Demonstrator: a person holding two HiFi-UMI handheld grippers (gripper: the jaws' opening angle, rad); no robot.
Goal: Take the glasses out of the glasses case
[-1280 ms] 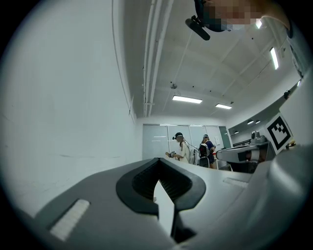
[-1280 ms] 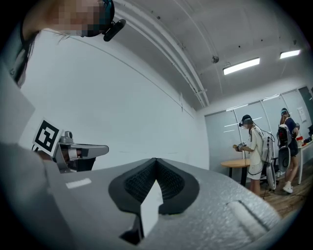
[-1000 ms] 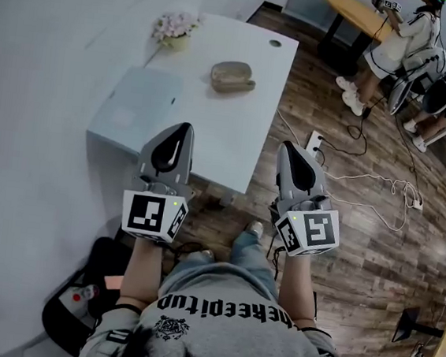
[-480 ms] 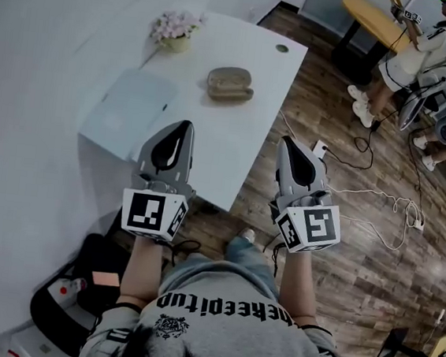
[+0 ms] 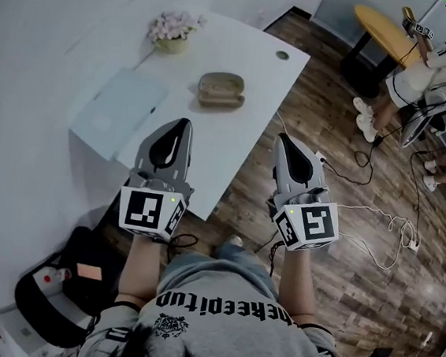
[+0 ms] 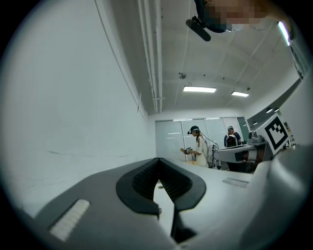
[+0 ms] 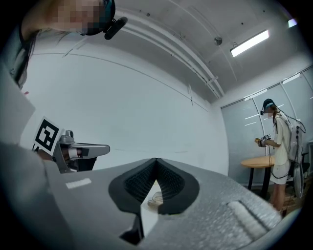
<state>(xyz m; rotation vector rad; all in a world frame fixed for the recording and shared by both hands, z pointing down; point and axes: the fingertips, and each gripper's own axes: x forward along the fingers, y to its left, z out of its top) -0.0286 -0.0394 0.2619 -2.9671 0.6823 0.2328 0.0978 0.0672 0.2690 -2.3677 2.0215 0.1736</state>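
A tan glasses case (image 5: 221,89) lies closed on the white table (image 5: 234,147), near its middle. Both grippers hover side by side above the table's near edge, well short of the case and pointing toward it. My left gripper (image 5: 183,123) has its jaws together with nothing between them; its tips (image 6: 157,159) meet in the left gripper view. My right gripper (image 5: 281,138) is also shut and empty (image 7: 156,160). In the right gripper view the case (image 7: 155,198) shows small through the slot below the closed tips.
A pot of pale flowers (image 5: 173,32) stands at the table's far left, a flat pale pad (image 5: 119,112) lies on its left part. A black bag (image 5: 61,283) sits on the floor, cables (image 5: 369,217) trail on the wood floor. People stand by a round table (image 5: 385,28) at right.
The table and the case have drawn nearer to both grippers and slid down-left in the head view. Both grippers stayed shut and side by side.
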